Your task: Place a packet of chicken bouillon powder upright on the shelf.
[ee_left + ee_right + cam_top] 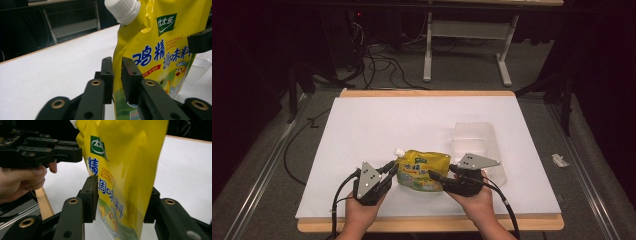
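A yellow spouted pouch (424, 172) with a white screw cap (399, 151) stands on the white table sheet between my two grippers. My left gripper (392, 168) straddles the pouch's left edge. In the left gripper view its jaws (117, 62) stand a little apart around that edge of the pouch (155, 57), not pressing it. My right gripper (435, 176) reaches in from the right. In the right gripper view its jaws (122, 195) stand wide on either side of the pouch's body (125, 157), and the far pad is partly hidden behind it.
A clear plastic container (477, 145) lies on the white sheet (412, 115) just behind my right gripper. The table's wooden front edge (427, 223) runs below both hands. A white desk frame (467, 30) and cables stand on the floor beyond the table.
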### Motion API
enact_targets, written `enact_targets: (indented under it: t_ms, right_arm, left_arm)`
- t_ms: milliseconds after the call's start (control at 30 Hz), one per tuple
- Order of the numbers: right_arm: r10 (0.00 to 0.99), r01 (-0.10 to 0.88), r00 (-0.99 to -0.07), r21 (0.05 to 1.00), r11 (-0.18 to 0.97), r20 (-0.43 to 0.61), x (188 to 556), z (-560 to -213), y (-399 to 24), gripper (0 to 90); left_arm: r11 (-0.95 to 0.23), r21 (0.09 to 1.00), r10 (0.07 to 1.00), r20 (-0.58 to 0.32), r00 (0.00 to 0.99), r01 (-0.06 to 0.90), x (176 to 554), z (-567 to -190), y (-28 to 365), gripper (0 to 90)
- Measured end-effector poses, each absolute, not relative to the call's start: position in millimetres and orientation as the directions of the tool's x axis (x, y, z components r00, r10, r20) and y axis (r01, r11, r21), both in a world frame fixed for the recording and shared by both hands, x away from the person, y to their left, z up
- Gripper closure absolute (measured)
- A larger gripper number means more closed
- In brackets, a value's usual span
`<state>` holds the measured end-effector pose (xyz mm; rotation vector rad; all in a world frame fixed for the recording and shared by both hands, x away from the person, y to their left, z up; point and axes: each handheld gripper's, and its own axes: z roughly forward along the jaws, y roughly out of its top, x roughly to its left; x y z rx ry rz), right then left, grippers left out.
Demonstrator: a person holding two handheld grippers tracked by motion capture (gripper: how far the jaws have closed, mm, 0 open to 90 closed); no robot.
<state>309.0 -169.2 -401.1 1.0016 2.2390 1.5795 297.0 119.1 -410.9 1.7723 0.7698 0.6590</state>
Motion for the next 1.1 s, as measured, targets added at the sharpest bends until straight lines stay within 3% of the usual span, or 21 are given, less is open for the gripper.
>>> enact_targets:
  t_ms: [167,233,467,700,1100]
  right_arm:
    - [0.633,0.404,-0.748,0.893,0.198,0.198,310.6,-402.3,-166.7,56.2]
    - [0.628,0.403,-0.753,0.892,0.203,0.198,311.7,-403.4,-165.9,55.0]
    - [0.623,0.411,-0.758,0.883,0.227,0.192,312.3,-407.1,-160.9,54.6]
    - [0.631,0.405,-0.757,0.879,0.252,0.168,312.9,-409.8,-157.0,58.6]
    - [0.630,0.410,-0.761,0.868,0.282,0.154,313.5,-416.8,-152.1,69.2]
  left_arm:
    - [-0.233,0.954,0.756,0.056,0.653,0.188,295.4,-412.5,131.6,69.1]
    - [-0.210,0.962,0.749,0.043,0.661,0.175,295.0,-412.0,138.5,58.7]
    - [-0.165,0.958,0.792,-0.013,0.610,0.234,303.9,-416.2,158.6,47.4]
    - [-0.174,0.924,0.843,-0.039,0.536,0.339,320.2,-430.2,169.9,45.4]
    - [-0.155,0.927,0.856,-0.048,0.516,0.342,321.0,-430.5,177.7,44.7]
